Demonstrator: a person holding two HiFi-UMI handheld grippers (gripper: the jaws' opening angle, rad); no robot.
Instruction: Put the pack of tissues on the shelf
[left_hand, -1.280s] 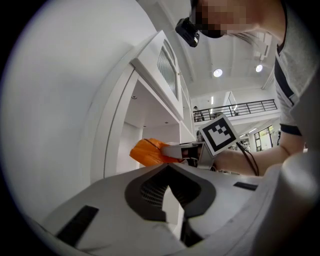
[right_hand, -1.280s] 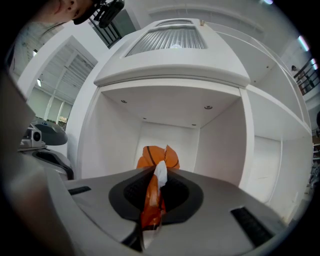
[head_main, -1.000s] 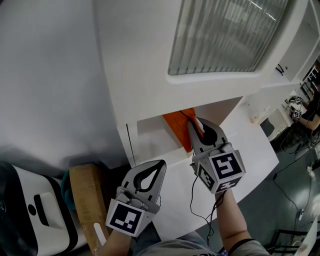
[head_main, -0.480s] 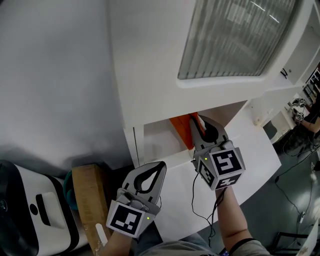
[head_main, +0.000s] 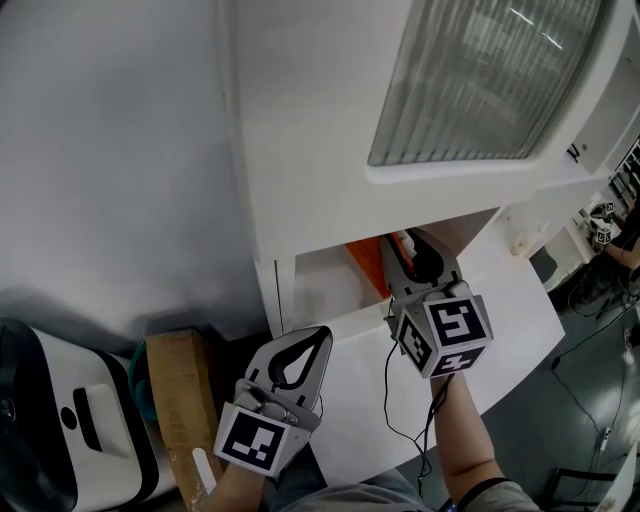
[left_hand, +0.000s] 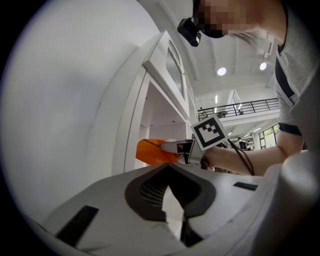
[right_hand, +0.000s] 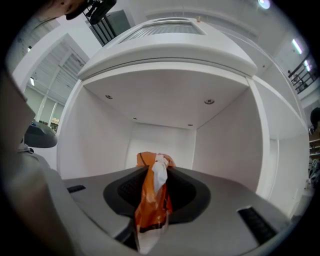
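White shelf niche (head_main: 318, 288) under a cabinet, with the orange pack of tissues (head_main: 366, 262) just inside it between the right gripper's (head_main: 403, 242) opening jaws; the left gripper (head_main: 321, 332) hangs clenched, empty, nearer the person.

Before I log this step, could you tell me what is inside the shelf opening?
An orange pack of tissues, between the right tongs, which are opening. The shelf walls show nothing else; whatever lies under the pack is hidden by the tongs.
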